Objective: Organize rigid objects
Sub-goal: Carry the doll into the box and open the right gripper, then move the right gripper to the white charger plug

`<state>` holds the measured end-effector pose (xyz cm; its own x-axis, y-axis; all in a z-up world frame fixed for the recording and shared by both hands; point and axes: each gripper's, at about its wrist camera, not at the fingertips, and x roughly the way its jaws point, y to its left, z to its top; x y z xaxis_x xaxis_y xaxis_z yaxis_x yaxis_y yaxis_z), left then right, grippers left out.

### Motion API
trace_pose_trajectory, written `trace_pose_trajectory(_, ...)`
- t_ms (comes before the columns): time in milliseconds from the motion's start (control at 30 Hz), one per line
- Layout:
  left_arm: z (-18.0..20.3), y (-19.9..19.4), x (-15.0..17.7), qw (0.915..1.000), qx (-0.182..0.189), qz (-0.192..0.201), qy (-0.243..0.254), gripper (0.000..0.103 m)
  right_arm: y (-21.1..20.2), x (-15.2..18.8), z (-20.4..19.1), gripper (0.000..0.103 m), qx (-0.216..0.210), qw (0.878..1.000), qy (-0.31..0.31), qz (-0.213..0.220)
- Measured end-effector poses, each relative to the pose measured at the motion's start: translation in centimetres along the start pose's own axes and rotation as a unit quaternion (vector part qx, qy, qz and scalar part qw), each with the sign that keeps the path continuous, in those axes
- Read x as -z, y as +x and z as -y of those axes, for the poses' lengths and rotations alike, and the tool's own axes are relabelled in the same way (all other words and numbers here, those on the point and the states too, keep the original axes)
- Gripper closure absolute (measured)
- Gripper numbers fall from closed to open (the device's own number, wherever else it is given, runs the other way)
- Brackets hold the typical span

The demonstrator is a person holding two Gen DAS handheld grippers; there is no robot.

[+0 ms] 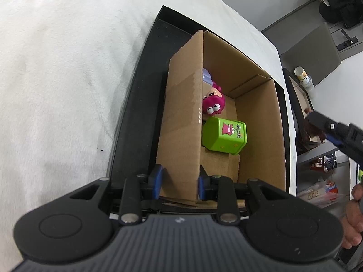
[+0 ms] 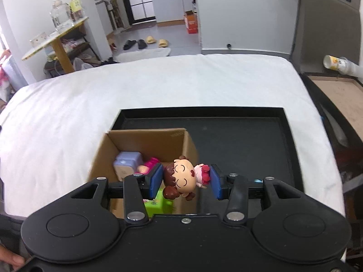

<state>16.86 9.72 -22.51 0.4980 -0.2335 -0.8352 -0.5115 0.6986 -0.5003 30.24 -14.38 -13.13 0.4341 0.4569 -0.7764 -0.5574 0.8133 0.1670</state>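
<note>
Nearest in the right wrist view, the right hand-held gripper (image 2: 186, 180) is clenched on a small girl figurine (image 2: 181, 179), pads pressed to her hair on one side and her pink dress on the other, holding her on her side above the near corner of the cardboard box (image 2: 145, 133). In the left wrist view, the left hand-held gripper (image 1: 180, 184) is clamped on the box's near wall, one pad outside and one inside, apparently steadying it. Inside the box lie a green tin (image 1: 223, 134), a magenta toy (image 1: 213, 104) just beyond it, and a pale lilac block (image 1: 207, 77) at the far end, so three things look already put away. The box stands in a black tray (image 2: 249, 140) whose remaining floor is bare, and the tray rests on a white bed (image 2: 158, 79). By my reading the sorting is nearly finished: the figurine is not yet in the box, and no other loose toys show on the tray or bed.
</note>
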Motion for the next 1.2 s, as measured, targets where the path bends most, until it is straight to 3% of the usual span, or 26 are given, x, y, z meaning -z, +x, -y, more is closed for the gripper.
trace_pose_trajectory(500, 0.0, 0.1, 0.0, 1.0000, 0.002, 0.000, 0.003, 0.074, 3.5, 0.4, -3.6, 0.059, -0.018, 0.999, -0.030, -0.026)
trace_pose_trajectory(633, 0.0, 0.1, 0.1, 1.0000, 0.003, -0.001, 0.005, 0.073, 2.9, 0.5, -3.9, 0.046, -0.023, 0.999, -0.040, -0.008)
trace_pose_trajectory(1200, 0.1, 0.0, 0.1, 1.0000, 0.002, 0.001, 0.001, 0.073, 0.0, 1.9, 1.5, 0.046, 0.022, 1.000, 0.014, -0.013)
